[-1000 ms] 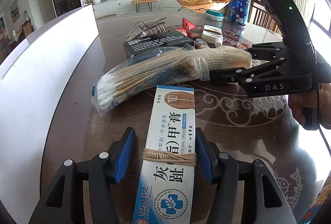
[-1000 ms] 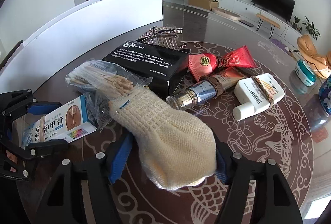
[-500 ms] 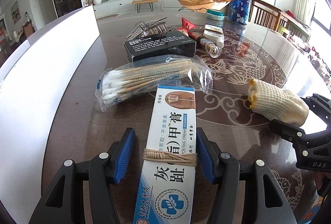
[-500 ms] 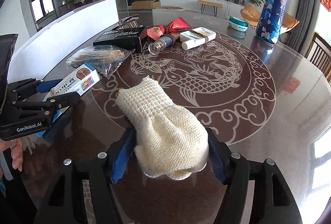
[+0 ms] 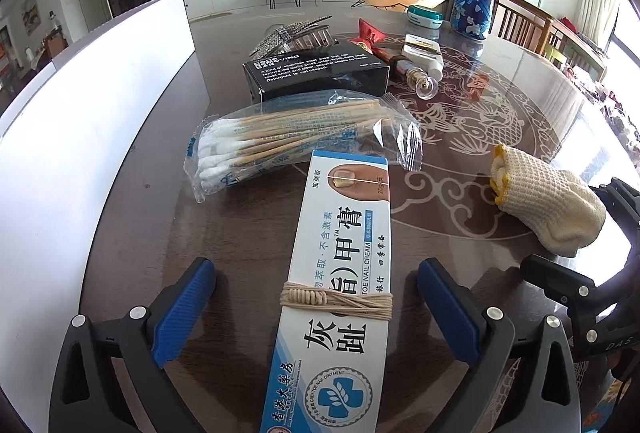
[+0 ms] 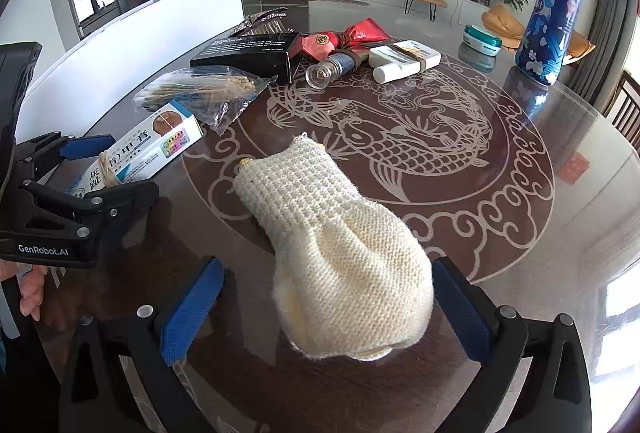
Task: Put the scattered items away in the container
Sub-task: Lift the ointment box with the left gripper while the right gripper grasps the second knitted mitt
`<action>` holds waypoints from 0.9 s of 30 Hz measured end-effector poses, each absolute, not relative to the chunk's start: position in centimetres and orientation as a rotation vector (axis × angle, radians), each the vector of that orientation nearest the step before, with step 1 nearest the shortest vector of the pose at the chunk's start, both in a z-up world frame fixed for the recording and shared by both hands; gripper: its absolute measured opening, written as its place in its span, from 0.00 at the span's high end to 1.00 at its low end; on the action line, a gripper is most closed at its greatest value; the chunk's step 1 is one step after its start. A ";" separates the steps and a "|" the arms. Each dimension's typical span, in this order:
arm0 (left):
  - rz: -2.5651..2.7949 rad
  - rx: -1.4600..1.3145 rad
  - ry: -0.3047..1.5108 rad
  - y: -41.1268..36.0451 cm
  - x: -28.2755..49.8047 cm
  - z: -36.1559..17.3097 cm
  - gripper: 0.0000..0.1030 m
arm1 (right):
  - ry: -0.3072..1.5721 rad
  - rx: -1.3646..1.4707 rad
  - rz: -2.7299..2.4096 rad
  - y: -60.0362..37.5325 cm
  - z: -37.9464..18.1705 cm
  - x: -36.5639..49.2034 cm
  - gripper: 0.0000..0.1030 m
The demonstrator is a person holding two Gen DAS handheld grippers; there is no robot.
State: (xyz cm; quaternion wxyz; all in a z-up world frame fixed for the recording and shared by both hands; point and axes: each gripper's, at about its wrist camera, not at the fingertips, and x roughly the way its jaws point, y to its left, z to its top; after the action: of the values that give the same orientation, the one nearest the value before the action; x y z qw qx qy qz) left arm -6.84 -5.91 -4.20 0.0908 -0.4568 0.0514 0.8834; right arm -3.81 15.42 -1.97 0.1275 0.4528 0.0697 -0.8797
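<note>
A blue-and-white nail cream box (image 5: 340, 273) tied with string lies on the dark table between the jaws of my left gripper (image 5: 316, 269). Those jaws are opening and the blue pads stand clear of the box. A cream knitted mitt (image 6: 336, 253) lies on the table's fish pattern between the jaws of my right gripper (image 6: 328, 265), which are opening too, with the pads off the mitt. In the left wrist view the mitt (image 5: 548, 201) sits at the right. A tall white container wall (image 5: 80, 153) runs along the left.
Beyond the box lie a bag of cotton swabs (image 5: 296, 137), a black carton (image 5: 316, 73), a sparkly hair clip (image 5: 296, 33), a red tube (image 6: 348, 35), a small bottle (image 6: 332, 67) and a white bottle (image 6: 404, 59). A blue canister (image 6: 552, 17) and teal case (image 6: 482, 41) stand further back.
The right gripper carried the mitt away from the swab bag to the right, and its jaws have spread off it. The left jaws have spread off the box, which has not moved.
</note>
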 end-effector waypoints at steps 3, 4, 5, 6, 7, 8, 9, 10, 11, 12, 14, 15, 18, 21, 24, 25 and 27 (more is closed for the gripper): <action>2.626 -1.361 0.153 -6.0 -6.9 -4.2 0.00 | 0.202 1.318 -2.559 15.4 -2.0 -3.8 0.00; 2.625 -1.361 0.153 -5.9 -6.9 -4.2 0.00 | 0.203 1.318 -2.559 15.4 -2.0 -3.8 0.00; 2.623 -1.362 0.153 -5.9 -6.9 -4.2 0.00 | 0.203 1.318 -2.559 15.4 -2.0 -3.8 0.00; 2.622 -1.363 0.153 -5.9 -6.9 -4.2 0.00 | 0.202 1.318 -2.559 15.4 -2.0 -3.8 0.00; 2.621 -1.362 0.153 -5.9 -6.8 -4.2 0.00 | 0.202 1.318 -2.559 15.4 -2.0 -3.8 0.00; 2.621 -1.362 0.153 -5.9 -6.8 -4.2 0.00 | 0.202 1.318 -2.559 15.4 -2.0 -3.8 0.00; 2.620 -1.362 0.153 -5.9 -6.8 -4.2 0.00 | 0.202 1.318 -2.559 15.4 -2.0 -3.8 0.00; 2.619 -1.363 0.153 -5.9 -6.8 -4.2 0.00 | 0.202 1.318 -2.559 15.4 -2.0 -3.8 0.00; 2.614 -1.362 0.152 -5.9 -6.8 -4.2 0.00 | 0.201 1.318 -2.559 15.4 -2.0 -3.8 0.00; 2.606 -1.362 0.153 -5.9 -6.8 -4.2 0.00 | 0.201 1.318 -2.559 15.4 -1.9 -3.8 0.00; 2.580 -1.359 0.175 -6.0 -6.7 -4.2 0.00 | 0.214 1.312 -2.545 15.3 -2.0 -3.9 0.00; 2.560 -1.364 0.191 -6.0 -6.7 -4.2 0.00 | 0.233 1.312 -2.518 15.3 -1.9 -4.2 0.00; 2.498 -1.438 0.220 -6.0 -6.8 -4.0 0.00 | 0.300 1.384 -2.392 15.4 -1.8 -5.7 0.00; 2.459 -1.473 0.248 -5.6 -6.6 -3.9 0.03 | 0.293 1.452 -2.262 15.8 -1.1 -6.9 0.00; 2.455 -1.435 0.256 -5.2 -6.0 -3.1 0.46 | 0.353 1.423 -2.198 15.6 0.0 -7.0 0.06; 2.457 -1.438 0.251 -5.1 -6.0 -2.9 0.57 | 0.376 1.415 -2.171 15.4 0.3 -6.9 0.35; 2.448 -1.447 0.235 -5.0 -5.6 -2.7 0.57 | 0.399 1.444 -2.130 15.2 0.4 -7.0 0.60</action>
State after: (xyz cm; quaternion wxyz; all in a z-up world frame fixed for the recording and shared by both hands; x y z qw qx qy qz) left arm -5.63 -4.98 -2.70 0.1435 -0.5018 0.0813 0.8491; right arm -7.03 15.23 0.35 0.2654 0.5346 0.1478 -0.7886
